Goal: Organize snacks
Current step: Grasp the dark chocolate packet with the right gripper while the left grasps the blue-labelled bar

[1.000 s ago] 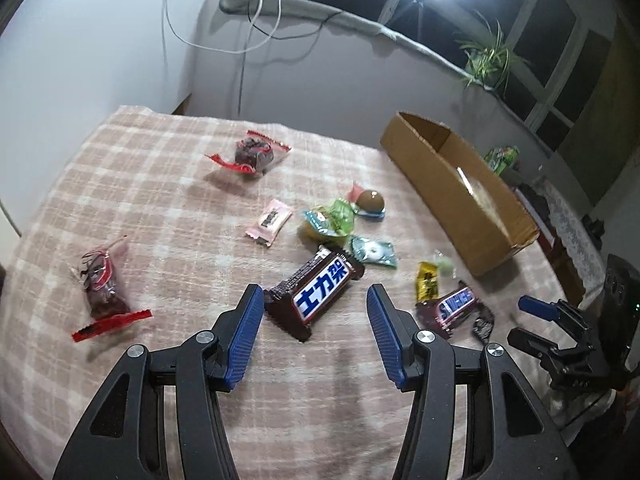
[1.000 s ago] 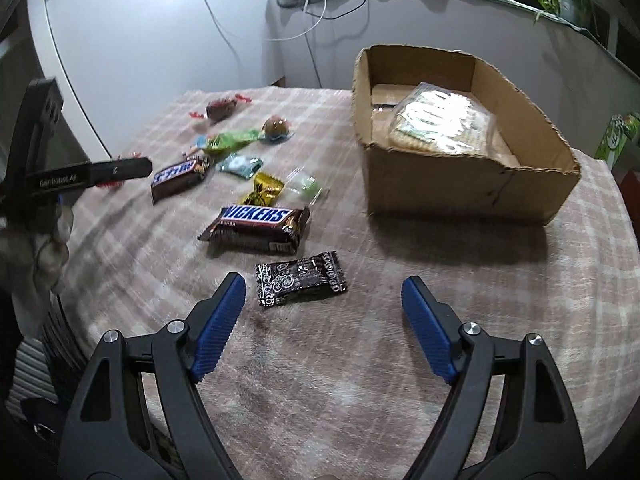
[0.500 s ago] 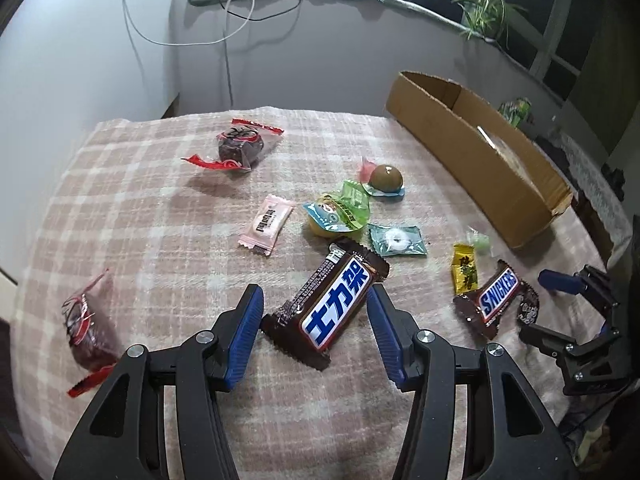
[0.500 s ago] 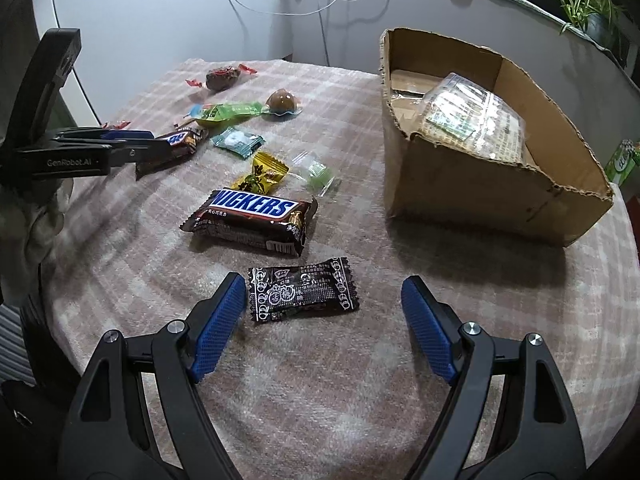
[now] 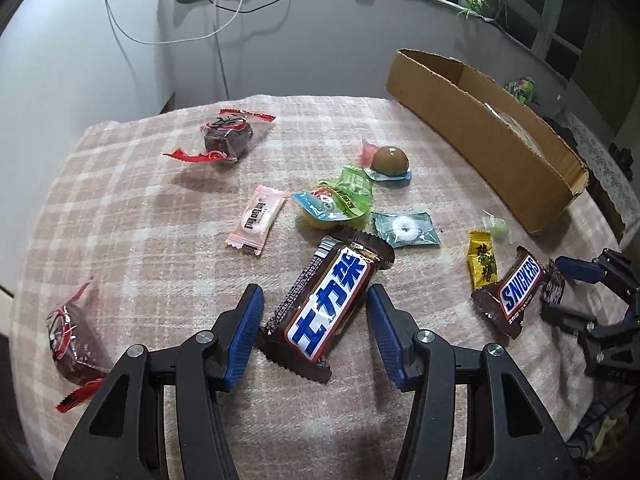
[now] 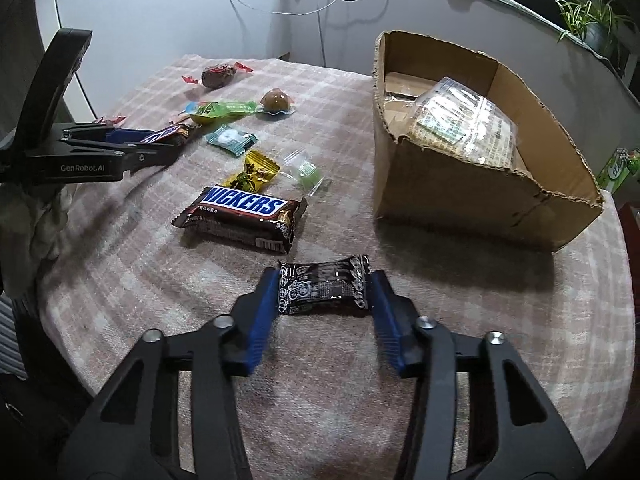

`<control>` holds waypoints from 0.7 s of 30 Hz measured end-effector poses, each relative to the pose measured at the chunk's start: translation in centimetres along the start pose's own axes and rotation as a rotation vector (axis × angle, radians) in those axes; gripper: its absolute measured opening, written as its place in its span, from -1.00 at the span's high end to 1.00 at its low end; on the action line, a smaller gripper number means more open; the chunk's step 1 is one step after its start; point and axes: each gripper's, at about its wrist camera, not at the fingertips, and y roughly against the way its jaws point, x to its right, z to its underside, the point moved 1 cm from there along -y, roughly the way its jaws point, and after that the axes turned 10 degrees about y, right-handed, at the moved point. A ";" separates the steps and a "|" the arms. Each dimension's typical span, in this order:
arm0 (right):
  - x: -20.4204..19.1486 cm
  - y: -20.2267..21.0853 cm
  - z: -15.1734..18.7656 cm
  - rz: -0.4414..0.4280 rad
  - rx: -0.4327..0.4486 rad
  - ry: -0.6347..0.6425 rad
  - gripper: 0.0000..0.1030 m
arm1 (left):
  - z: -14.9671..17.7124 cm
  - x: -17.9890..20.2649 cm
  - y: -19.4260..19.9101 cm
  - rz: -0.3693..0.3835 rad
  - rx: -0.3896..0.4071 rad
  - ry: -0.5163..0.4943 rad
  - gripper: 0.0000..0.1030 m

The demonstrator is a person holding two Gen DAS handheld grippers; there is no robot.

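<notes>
A big brown Snickers bar with Chinese lettering (image 5: 328,308) lies slantwise on the checked cloth. My left gripper (image 5: 314,300) is open and straddles its near half, the blue pads close beside it without squeezing. In the right wrist view a small black packet (image 6: 324,292) lies crosswise between the pads of my right gripper (image 6: 324,300). Those jaws are closing, and each pad touches one end of the packet. The cardboard box (image 6: 480,208) stands behind and to the right, with a clear bag of crackers (image 6: 460,120) inside.
An English-labelled Snickers (image 6: 240,216), a yellow candy (image 6: 252,172) and a small green sweet (image 6: 306,172) lie between the two grippers. Farther off are a mint packet (image 5: 404,230), a green jelly cup (image 5: 336,204), a pink candy (image 5: 256,220) and two red-wrapped dark snacks (image 5: 228,136).
My left gripper slid forward and down until the Chinese-labelled bar came between its pads. The right jaws narrowed from wide apart onto the ends of the black packet.
</notes>
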 end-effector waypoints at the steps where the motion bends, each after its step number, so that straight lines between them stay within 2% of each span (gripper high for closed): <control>1: 0.1 0.0 0.0 0.003 0.001 -0.005 0.27 | 0.1 0.0 0.1 0.000 0.003 -0.001 -0.02; 8: 0.1 0.1 0.1 0.015 0.002 0.015 0.33 | 0.2 0.2 0.0 0.003 0.015 -0.008 0.29; 21: 0.8 1.2 0.7 -0.045 0.039 -0.056 0.64 | 0.6 -0.2 0.8 0.022 0.028 0.023 0.40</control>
